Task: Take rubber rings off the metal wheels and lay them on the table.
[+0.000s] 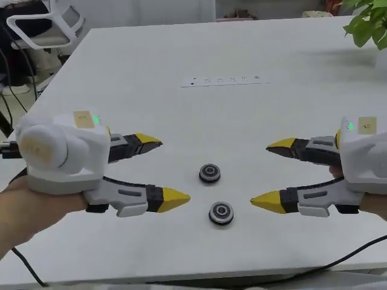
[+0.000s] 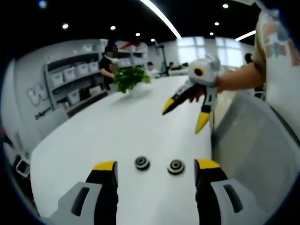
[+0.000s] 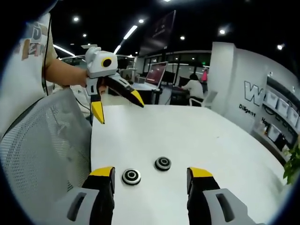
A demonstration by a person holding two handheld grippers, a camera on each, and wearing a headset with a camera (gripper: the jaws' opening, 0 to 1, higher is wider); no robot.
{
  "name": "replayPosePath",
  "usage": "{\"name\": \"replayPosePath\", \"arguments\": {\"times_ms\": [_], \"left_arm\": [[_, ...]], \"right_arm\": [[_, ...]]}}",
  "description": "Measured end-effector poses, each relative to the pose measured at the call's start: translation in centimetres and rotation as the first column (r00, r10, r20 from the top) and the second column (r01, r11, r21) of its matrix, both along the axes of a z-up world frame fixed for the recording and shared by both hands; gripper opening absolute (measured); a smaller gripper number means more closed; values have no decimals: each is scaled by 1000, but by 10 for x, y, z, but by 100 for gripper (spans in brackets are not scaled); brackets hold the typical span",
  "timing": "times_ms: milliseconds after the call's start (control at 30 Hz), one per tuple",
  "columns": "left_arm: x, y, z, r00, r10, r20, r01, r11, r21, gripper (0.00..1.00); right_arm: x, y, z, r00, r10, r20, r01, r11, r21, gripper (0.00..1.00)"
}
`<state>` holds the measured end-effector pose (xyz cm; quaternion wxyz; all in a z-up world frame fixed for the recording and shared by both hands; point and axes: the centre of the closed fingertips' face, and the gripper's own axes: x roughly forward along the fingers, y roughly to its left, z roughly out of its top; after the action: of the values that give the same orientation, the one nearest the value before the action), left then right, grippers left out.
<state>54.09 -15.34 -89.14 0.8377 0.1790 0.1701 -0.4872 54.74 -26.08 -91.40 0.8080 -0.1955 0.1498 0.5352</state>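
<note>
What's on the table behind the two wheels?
Behind the wheels the white table is bare up to a socket strip, with plant leaves at the far right. Nothing there is covered.

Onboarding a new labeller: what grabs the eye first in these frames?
The far wheel and near wheel, small dark-rimmed metal wheels, sit apart mid-table. The yellow-tipped left gripper and right gripper flank them, both open and empty. A socket strip sits farther back on the white table.
</note>
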Motion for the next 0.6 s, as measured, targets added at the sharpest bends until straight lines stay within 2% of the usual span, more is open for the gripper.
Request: {"name": "replayPosePath", "arguments": {"times_ms": [100, 433, 533, 600], "left_arm": [[1, -5, -7, 1000, -13, -23, 13, 1000, -1, 66], [1, -21, -29, 995, -67, -68, 68, 997, 22, 61], [2, -24, -35, 994, -78, -81, 81, 996, 29, 59], [3, -28, -39, 992, -83, -99, 86, 996, 22, 57]], "right_arm": [[0, 4, -8, 1000, 15, -13, -15, 1000, -9, 58], [-3, 14, -33, 996, 75, -40, -77, 995, -60, 52], [-1, 15, -37, 996, 83, -36, -85, 995, -59, 47], [2, 15, -43, 995, 81, -55, -84, 995, -58, 46]]}}
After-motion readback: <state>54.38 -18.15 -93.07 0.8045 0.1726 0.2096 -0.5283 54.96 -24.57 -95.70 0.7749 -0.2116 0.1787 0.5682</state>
